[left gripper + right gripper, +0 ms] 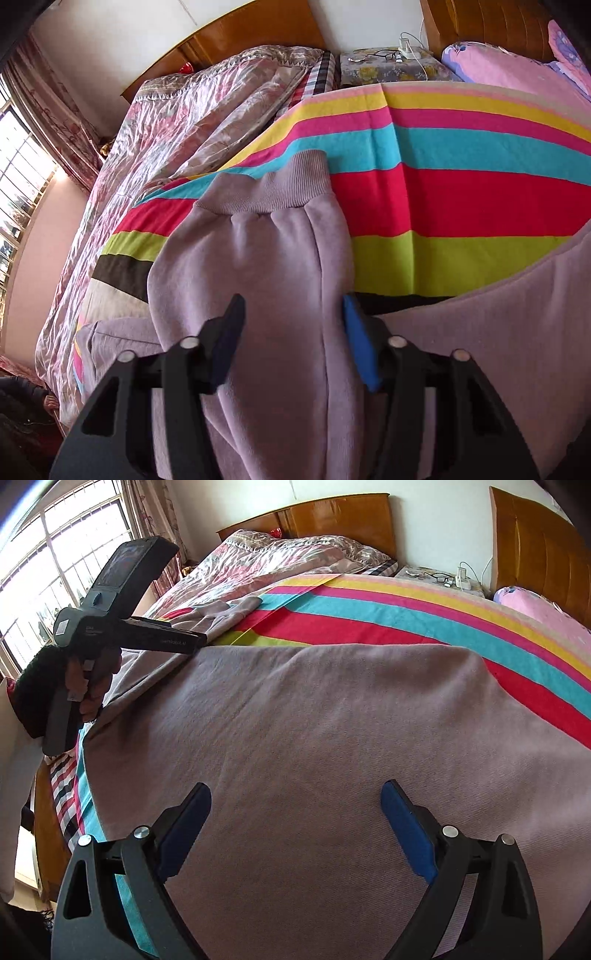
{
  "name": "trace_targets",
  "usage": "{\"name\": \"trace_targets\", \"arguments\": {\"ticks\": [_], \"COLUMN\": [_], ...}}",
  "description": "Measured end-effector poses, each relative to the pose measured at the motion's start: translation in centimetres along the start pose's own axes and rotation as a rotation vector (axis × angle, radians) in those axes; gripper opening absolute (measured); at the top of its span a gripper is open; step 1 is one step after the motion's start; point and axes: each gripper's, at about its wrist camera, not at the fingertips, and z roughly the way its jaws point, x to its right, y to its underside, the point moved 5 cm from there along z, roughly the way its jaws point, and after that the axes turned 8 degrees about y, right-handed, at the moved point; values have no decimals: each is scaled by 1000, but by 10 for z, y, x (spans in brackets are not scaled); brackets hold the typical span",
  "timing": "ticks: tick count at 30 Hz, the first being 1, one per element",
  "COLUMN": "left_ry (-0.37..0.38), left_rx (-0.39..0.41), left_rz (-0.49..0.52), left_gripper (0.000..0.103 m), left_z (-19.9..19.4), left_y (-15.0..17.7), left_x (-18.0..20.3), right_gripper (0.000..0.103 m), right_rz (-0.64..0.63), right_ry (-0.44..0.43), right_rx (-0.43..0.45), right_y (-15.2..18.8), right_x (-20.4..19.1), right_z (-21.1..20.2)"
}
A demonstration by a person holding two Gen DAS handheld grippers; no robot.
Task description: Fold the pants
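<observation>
Lilac fleece pants (266, 266) lie on a bed covered by a bright striped sheet (461, 199). In the left wrist view a pant leg runs away from me to its ribbed cuff (280, 188). My left gripper (293, 306) hovers over that leg, fingers apart on either side, gripping nothing. In the right wrist view the wide body of the pants (314, 738) fills the frame. My right gripper (295, 794) is open just above the cloth. The left gripper also shows in the right wrist view (192, 640), held in a hand at the left over the leg.
A pink floral quilt (177, 122) lies bunched on the bed's left side. A pink pillow (509, 70) sits at the far right by the wooden headboard (340, 520). A nightstand with glasses (386, 55) and a charger stands behind. A window (48, 554) is at left.
</observation>
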Motion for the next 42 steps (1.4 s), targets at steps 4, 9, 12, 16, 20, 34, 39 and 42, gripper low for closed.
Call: {"name": "trace_targets", "arguments": {"ticks": [4, 9, 12, 16, 20, 34, 39, 42], "left_ry": [96, 303, 384, 467, 468, -129, -40, -47], "left_rx": [150, 403, 492, 411, 364, 470, 454, 476], "left_rz": [-138, -515, -778, -984, -1057, -172, -330, -255], "left_gripper": [6, 6, 6, 9, 15, 70, 72, 75], "left_z": [-29, -98, -115, -82, -55, -133, -116, -133], "left_y": [6, 44, 105, 189, 243, 182, 182, 193], "left_x": [-25, -105, -165, -203, -209, -128, -154, -139], "right_gripper": [90, 90, 90, 90, 90, 88, 88, 87], "right_rz": [4, -5, -1, -2, -18, -113, -319, -271], "right_ry": [2, 14, 9, 18, 37, -229, -281, -389], "right_rx": [4, 6, 7, 8, 5, 26, -19, -83], "right_y": [1, 2, 3, 2, 3, -56, -86, -75], "right_x": [0, -2, -1, -1, -2, -102, -204, -217], "right_z": [0, -1, -2, -1, 0, -19, 24, 26]}}
